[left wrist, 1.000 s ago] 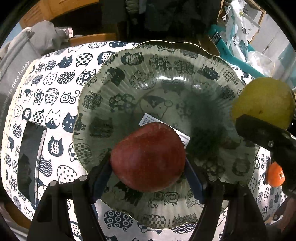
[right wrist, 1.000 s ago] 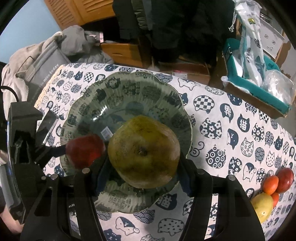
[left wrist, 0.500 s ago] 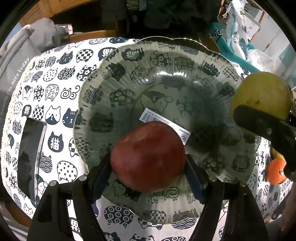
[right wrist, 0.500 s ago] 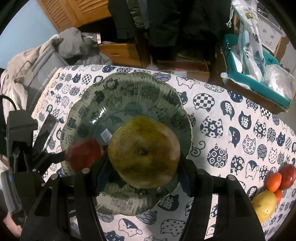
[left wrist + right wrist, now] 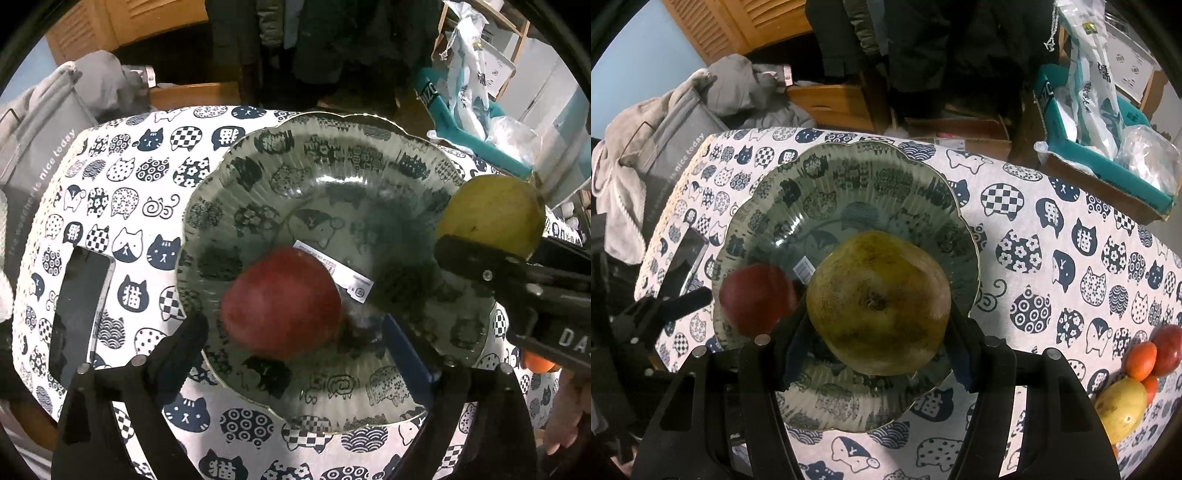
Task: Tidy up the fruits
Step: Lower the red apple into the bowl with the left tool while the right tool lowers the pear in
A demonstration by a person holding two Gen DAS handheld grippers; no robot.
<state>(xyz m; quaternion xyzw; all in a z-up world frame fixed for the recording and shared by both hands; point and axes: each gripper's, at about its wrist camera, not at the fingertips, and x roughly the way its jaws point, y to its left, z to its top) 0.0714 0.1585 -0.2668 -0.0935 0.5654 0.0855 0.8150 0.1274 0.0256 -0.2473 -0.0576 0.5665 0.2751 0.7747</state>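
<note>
A red apple [image 5: 282, 302] lies blurred in the patterned glass plate [image 5: 332, 155], between the spread fingers of my left gripper [image 5: 299, 332], which is open. It also shows in the right wrist view [image 5: 757, 299]. My right gripper [image 5: 875, 347] is shut on a large yellow-green pear [image 5: 879, 302] and holds it over the plate [image 5: 849, 177]. The pear shows at the plate's right rim in the left wrist view [image 5: 491, 210].
A cat-print cloth [image 5: 1052, 240] covers the table. A phone [image 5: 79, 306] lies left of the plate. Several fruits [image 5: 1137, 369] lie at the table's right edge. A grey bag [image 5: 665, 155] and a teal box [image 5: 1108, 147] stand beyond the table.
My left gripper has opened and let go of the red apple, which now rests in the plate. The left gripper drew back and up a little. The right gripper keeps the pear.
</note>
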